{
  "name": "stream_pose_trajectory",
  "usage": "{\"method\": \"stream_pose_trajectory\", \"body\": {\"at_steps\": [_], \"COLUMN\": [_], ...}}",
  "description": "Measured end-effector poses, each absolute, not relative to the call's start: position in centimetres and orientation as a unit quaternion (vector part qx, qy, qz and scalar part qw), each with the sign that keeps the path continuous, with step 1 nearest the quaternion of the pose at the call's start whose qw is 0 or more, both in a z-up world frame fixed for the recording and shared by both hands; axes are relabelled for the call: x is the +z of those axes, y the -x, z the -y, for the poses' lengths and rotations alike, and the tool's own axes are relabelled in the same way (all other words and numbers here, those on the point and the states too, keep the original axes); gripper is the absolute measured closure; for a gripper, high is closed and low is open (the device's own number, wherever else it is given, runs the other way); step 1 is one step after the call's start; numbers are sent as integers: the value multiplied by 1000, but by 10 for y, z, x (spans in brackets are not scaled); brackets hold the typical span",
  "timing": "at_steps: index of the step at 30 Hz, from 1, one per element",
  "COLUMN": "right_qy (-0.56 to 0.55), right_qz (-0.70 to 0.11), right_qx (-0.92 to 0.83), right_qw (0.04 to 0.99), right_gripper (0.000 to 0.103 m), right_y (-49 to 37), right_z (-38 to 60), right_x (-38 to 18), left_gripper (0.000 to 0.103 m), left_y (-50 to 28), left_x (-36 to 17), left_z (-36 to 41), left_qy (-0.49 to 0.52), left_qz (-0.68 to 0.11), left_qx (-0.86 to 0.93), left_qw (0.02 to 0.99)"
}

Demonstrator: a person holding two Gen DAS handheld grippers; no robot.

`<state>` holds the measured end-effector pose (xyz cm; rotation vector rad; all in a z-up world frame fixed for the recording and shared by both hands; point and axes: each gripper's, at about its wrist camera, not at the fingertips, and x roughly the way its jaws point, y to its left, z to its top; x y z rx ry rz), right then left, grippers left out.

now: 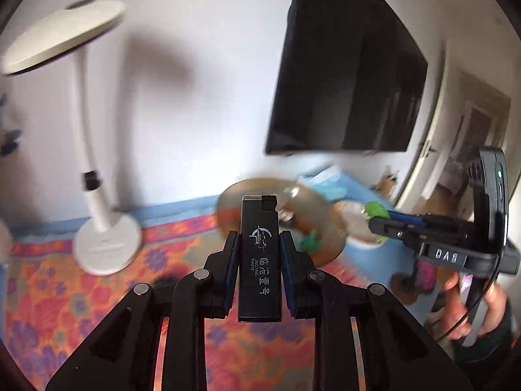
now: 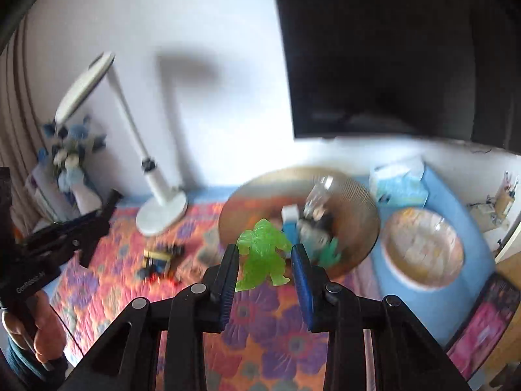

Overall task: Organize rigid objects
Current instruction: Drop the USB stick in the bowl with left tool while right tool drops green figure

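With my left claw (image 1: 259,254) clamping the black lighter (image 1: 259,257) and my right claw (image 2: 265,260) pinching the green figure (image 2: 263,254), I carry both level to the brown bowl (image 2: 358,202).

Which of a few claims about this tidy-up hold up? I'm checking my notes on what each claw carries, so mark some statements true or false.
1. The left claw grips a black lighter. True.
2. The right claw holds a red car. False: a green figure.
3. The round tray is empty. False: several items lie in it.
4. A white desk lamp stands on the floral cloth. True.
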<state>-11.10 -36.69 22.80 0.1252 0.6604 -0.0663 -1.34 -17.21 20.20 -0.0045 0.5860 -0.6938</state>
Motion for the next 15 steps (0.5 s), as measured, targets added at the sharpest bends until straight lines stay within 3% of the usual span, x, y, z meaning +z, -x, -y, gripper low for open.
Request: {"method": "stream_pose_trajectory", "body": {"at_steps": [5,11,15], "right_qy": [-39,-103,-127], "right_qz": [-342,-448,-474], "right_qx": [-56,-58,-50], "right_qw": [937,886,870], "right_gripper": [71,71,71], "right_y": [82,35,25], "right_z": [378,405,413], "right_x": [237,170,144], "left_gripper": [82,82,82], "left_y": [-43,-79,-84], "left_x": [191,118,97], "left_z": [224,273,288], "left_qy": [30,22,-2], "left_qz": [-362,-482,-496], "left_qx": [-364,-358,-347], "left_qw": [858,799,796]}}
